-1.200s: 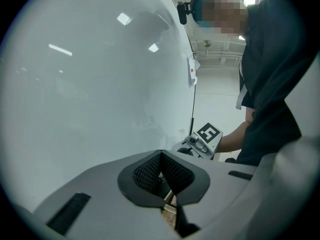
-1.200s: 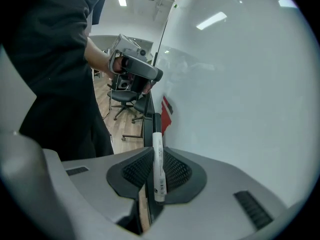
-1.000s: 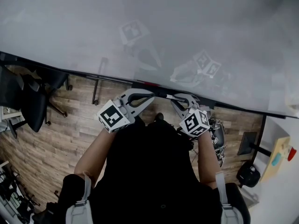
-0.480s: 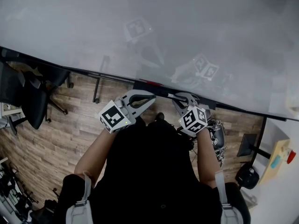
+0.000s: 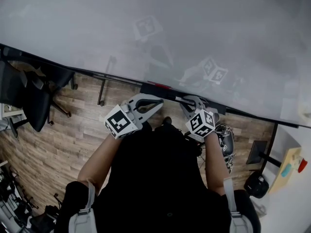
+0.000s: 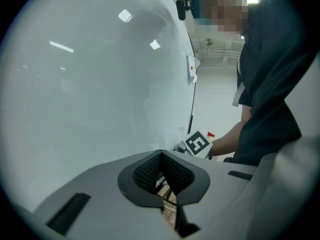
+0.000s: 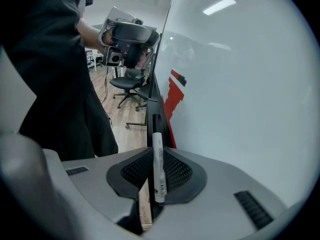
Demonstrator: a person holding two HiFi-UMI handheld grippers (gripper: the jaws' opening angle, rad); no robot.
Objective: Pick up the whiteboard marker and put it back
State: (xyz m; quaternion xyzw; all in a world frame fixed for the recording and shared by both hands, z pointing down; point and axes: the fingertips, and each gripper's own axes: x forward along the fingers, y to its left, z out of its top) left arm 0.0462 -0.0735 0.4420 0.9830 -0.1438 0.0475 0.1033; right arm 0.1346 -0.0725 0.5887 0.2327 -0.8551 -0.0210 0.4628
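Against the head view of a second earlier, the right gripper (image 5: pixel 190 102) is found shifted slightly toward the left gripper (image 5: pixel 158 103). The reflections of the marker cubes in the whiteboard (image 5: pixel 204 28) have crept upward. The stance is otherwise unchanged.

The right gripper is recorded as clenched on the whiteboard marker (image 7: pixel 158 168). The white barrel is pinched between the ribbed black pads (image 7: pixel 177 171) and stands roughly upright in the right gripper view, with its near end projecting below the pads. The left gripper is found closed, its pads meeting at the tips, with nothing held between them. Both grippers are held close to the lower edge of the whiteboard, just beside the dark tray (image 5: pixel 167 95) that runs along it. A red item (image 7: pixel 173 95) is seen against the board above the tray. Below the board, a wooden floor (image 5: pixel 73 125) and a black office chair (image 5: pixel 34 101) are noted. The lower middle of the head view is filled by the person's dark top (image 5: pixel 155 178).

The marker cannot be made out in the head view. In the right gripper view its far end merges with the dark tray behind it, so neither a cap nor any contact with the tray can be confirmed. The print on the barrel is too small to read.
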